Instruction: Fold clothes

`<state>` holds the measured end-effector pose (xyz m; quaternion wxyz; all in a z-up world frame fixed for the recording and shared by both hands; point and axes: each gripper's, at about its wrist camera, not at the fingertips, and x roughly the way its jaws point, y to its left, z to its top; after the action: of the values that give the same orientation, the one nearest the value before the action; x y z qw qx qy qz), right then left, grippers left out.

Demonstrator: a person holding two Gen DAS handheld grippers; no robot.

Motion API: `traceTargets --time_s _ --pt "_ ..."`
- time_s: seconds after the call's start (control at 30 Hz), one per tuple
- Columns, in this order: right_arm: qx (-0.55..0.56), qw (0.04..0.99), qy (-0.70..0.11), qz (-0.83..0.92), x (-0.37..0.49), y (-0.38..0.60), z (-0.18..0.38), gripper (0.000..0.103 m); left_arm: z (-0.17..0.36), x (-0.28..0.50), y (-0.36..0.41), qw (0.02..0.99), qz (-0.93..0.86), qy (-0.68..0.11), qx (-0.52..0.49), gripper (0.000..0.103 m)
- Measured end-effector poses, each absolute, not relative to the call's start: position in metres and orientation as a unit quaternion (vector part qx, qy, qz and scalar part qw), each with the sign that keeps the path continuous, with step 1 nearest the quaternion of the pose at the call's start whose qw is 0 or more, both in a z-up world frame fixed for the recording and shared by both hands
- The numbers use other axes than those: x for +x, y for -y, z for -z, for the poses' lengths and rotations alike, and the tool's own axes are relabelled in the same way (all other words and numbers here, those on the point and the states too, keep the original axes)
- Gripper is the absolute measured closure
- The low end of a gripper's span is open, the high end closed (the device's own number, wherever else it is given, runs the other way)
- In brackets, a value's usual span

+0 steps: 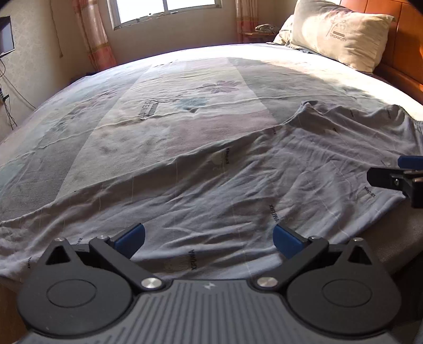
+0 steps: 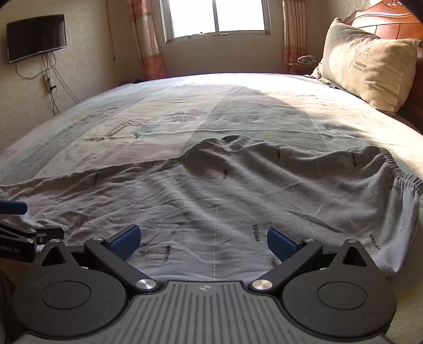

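We are hovering both tools over a grey printed garment that is lying spread and wrinkled along the near side of the bed, its elastic waistband bunching toward the headboard end. Our left tool is standing with its blue pads spread wide and nothing between them, and our right tool is likewise spread and carrying nothing. Judging from how the cloth is lying, we are only starting: no fold is showing yet, the garment is still needing smoothing, and every fold is remaining to be made. Around us, a pillow is leaning against the wooden headboard, a window is pouring light across the sheet, and a dark screen is hanging on the wall. Nothing is lying on the garment or blocking our reach; only its creases are looking troublesome.
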<state>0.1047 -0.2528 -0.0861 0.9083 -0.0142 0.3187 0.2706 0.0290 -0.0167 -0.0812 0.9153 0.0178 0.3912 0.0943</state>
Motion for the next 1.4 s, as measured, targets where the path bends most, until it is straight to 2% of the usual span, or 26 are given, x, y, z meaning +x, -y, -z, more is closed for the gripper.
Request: traceTargets --time_s 0.1,0.27,0.57,0.8,0.9,0.97,1.17,1.27,1.4 --pt "-0.016 0.904 -0.343 -0.254 0.107 0.255 0.092 0.0 0.091 0.026 0.014 0.92 -0.085 -0.383 -0.017 0.0" --pt "-0.08 0.911 -0.328 -0.236 0.101 0.24 0.101 0.0 0.085 0.019 0.011 0.929 -0.078 -0.362 -0.025 0.001" --pt "-0.07 0.916 -0.332 -0.215 0.108 0.234 0.1 0.0 0.083 -0.009 -0.04 0.918 -0.056 -0.35 -0.175 0.001" --pt "-0.071 0.914 -0.339 -0.21 0.112 0.231 0.099 0.0 0.069 -0.01 -0.086 0.922 -0.162 -0.324 -0.139 0.001" --pt "-0.071 0.913 -0.342 -0.211 0.113 0.231 0.098 0.0 0.087 -0.02 -0.111 0.902 -0.192 -0.343 -0.177 0.001" --pt "-0.069 0.912 -0.345 -0.212 0.113 0.231 0.098 0.0 0.088 -0.034 -0.112 0.91 -0.172 -0.328 -0.185 0.001" --pt "-0.068 0.908 -0.352 -0.216 0.112 0.23 0.096 0.0 0.067 -0.035 -0.14 0.914 -0.188 -0.31 -0.182 0.001" --pt "-0.072 0.906 -0.354 -0.219 0.112 0.228 0.096 0.0 0.074 -0.029 -0.164 0.892 -0.217 -0.343 -0.2 0.001" --pt "-0.067 0.905 -0.358 -0.219 0.113 0.228 0.095 0.0 0.082 -0.048 -0.172 0.881 -0.215 -0.346 -0.24 0.001"
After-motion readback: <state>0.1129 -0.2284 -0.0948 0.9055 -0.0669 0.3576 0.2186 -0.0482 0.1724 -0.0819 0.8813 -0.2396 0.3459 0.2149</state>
